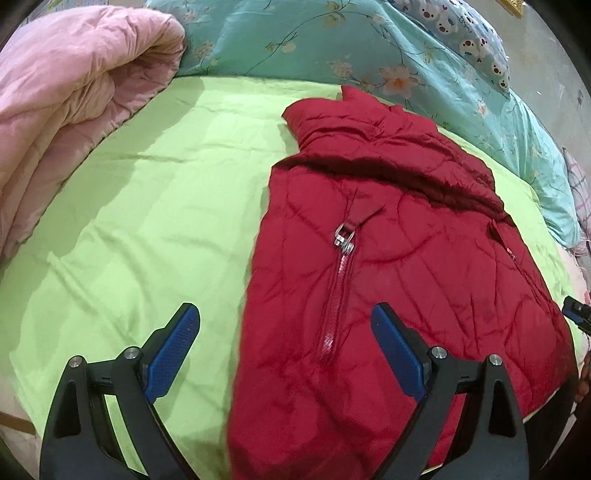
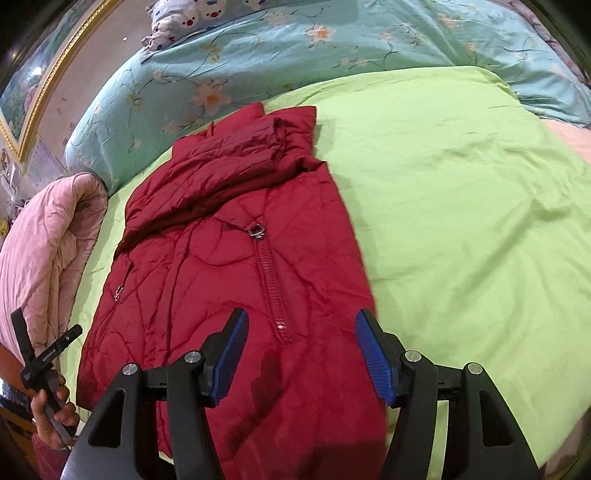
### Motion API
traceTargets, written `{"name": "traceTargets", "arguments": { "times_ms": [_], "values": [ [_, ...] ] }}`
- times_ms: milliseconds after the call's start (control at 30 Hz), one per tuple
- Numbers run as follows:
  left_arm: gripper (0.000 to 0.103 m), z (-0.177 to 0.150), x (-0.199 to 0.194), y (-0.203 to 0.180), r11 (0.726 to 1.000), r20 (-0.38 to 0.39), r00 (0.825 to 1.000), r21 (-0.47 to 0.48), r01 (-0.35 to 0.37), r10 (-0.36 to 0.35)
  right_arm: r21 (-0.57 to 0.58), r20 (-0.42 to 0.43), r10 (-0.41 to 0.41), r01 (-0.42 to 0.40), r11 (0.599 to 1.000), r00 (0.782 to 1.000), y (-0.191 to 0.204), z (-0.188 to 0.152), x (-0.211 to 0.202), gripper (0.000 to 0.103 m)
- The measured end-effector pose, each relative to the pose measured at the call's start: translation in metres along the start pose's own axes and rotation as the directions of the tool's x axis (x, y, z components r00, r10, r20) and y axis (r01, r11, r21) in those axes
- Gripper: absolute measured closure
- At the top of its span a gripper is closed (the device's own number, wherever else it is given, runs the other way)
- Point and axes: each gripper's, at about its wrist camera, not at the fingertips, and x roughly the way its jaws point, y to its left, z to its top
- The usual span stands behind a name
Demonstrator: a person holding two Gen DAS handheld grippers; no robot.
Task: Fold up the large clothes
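Looking along your left claw [image 1: 284, 328], you have its blue pads [image 1: 173, 354] spread wide with nothing between them, hovering above the near part of the red quilted jacket [image 1: 388, 288]. That jacket lies on the lime green sheet [image 1: 147, 221] of the bed, partly folded, with a sleeve or flap laid across its upper part and the collar end pointing toward the far bedding. Its silver zipper pull [image 1: 343, 238] sits on the middle of the front, and the zipper runs down toward you between the pads. A pink comforter [image 1: 74, 92] is bunched at the far left, touching the sheet, and a teal floral quilt [image 1: 332, 48] runs along the far edge, just behind the collar. A panda-print pillow [image 1: 469, 33] rests on the quilt. Turning to the right wrist view, your right claw [image 2: 299, 332] is also wide apart and empty, poised over the jacket's [image 2: 221, 266] near hem beside its right edge. The zipper pull [image 2: 257, 232] lies ahead of the pads. Green sheet [image 2: 461, 221] fills the right side. At the lower left a hand [image 2: 55, 417] grips the handle of the other tool beside the jacket, near the pink comforter [image 2: 44, 251].
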Motion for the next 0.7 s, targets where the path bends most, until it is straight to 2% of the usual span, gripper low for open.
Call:
{"name": "traceTargets", "arguments": {
  "times_ms": [100,267,333,567,633,700],
  "values": [
    [0.008,-0.006,0.001,0.013,1.000,-0.023,1.000,-0.020,0.009,-0.010,0.006,-0.010,-0.003,0.003,1.000,1.000,-0.009,-0.001,-0.004,0.037],
    [0.008,-0.017,0.010,0.030,0.991,-0.085,0.991,-0.095,0.099,-0.107,0.024,-0.060,0.006,-0.005,1.000,0.998,-0.023,-0.004,-0.001,0.037],
    [0.008,-0.020,0.012,0.030,0.988,-0.103,0.987,-0.104,0.113,-0.124,0.028,-0.089,0.016,-0.014,1.000,0.996,-0.025,-0.005,0.003,0.037],
    [0.008,-0.030,0.013,0.014,0.983,-0.147,0.972,-0.049,0.179,-0.184,0.021,-0.185,0.066,-0.063,0.998,0.980,-0.031,-0.010,0.011,0.037],
    [0.008,-0.032,0.014,0.010,0.980,-0.159,0.967,-0.033,0.194,-0.197,0.029,-0.212,0.084,-0.080,0.996,0.974,-0.035,-0.010,0.015,0.041],
    [0.009,-0.034,0.017,0.005,0.978,-0.180,0.961,-0.021,0.208,-0.208,0.041,-0.238,0.108,-0.101,0.994,0.965,-0.036,-0.012,0.020,0.051]
  ]
}}
